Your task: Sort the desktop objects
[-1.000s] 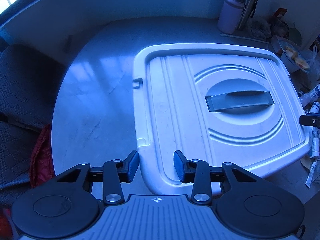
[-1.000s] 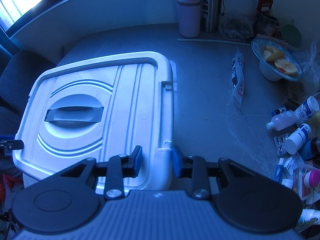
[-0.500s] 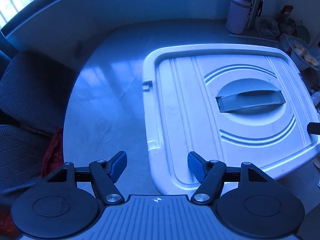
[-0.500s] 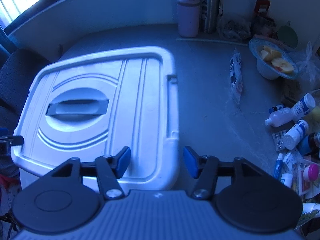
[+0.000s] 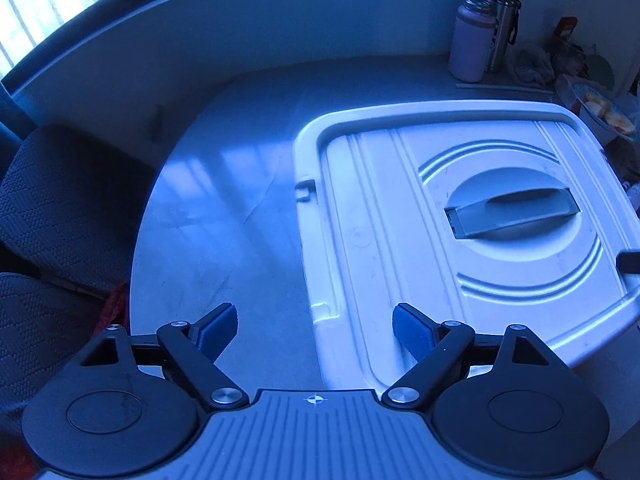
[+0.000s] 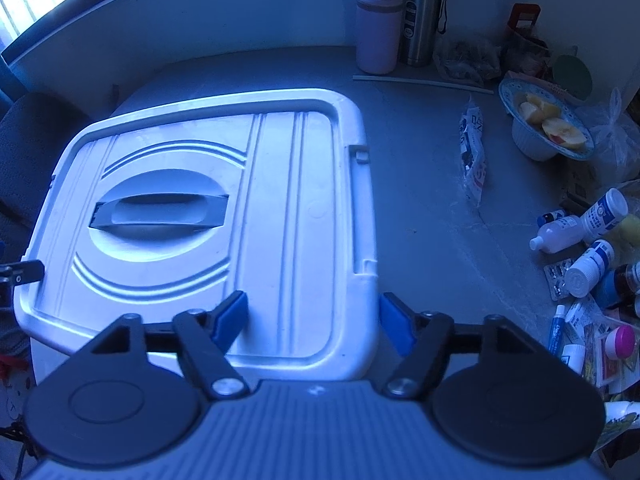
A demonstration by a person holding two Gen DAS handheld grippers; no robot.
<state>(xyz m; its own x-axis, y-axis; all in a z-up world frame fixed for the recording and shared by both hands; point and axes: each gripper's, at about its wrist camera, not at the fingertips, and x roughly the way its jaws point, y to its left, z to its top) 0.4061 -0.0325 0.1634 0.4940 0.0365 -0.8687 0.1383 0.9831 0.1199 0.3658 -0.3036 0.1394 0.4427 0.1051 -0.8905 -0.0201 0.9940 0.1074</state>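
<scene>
Both grippers have spread their fingers wide since a second ago, when they sat nearly closed at the box's near corners. One large white storage box (image 6: 280, 208), its ribbed lid bearing a grey recessed handle (image 6: 160, 210), sits mid-table (image 5: 224, 208). The left gripper (image 5: 314, 330) and right gripper (image 6: 314, 318) each hang released over a near corner, holding nothing. Two flasks (image 6: 400, 20) stand at the back. Only the right view shows one fruit bowl (image 6: 548, 128) clearly, and scattered medicine bottles (image 6: 580, 236).
</scene>
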